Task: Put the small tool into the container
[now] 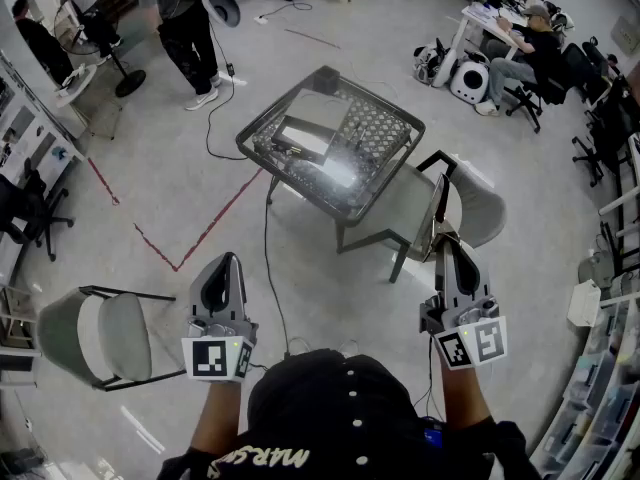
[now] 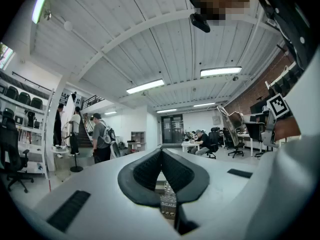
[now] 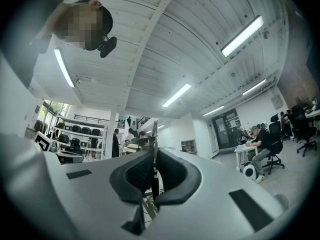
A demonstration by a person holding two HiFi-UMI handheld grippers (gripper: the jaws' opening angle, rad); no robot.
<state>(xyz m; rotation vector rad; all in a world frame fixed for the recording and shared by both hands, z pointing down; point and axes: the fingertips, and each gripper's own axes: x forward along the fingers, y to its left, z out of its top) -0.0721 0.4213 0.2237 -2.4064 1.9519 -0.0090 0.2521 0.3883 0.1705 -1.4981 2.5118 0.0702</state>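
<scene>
In the head view, the left tongs and the right tongs are held out in the air, well apart from the tabletop. The mesh container sits on it. The thin small tool sticks out of the right tongs.

In the left gripper view, the left tongs are pressed together with nothing in them.

In the right gripper view, the right tongs squeeze the small tool.

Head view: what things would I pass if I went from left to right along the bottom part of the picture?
grey chair → left gripper → the person's black cap → right gripper, shut on the small tool
</scene>
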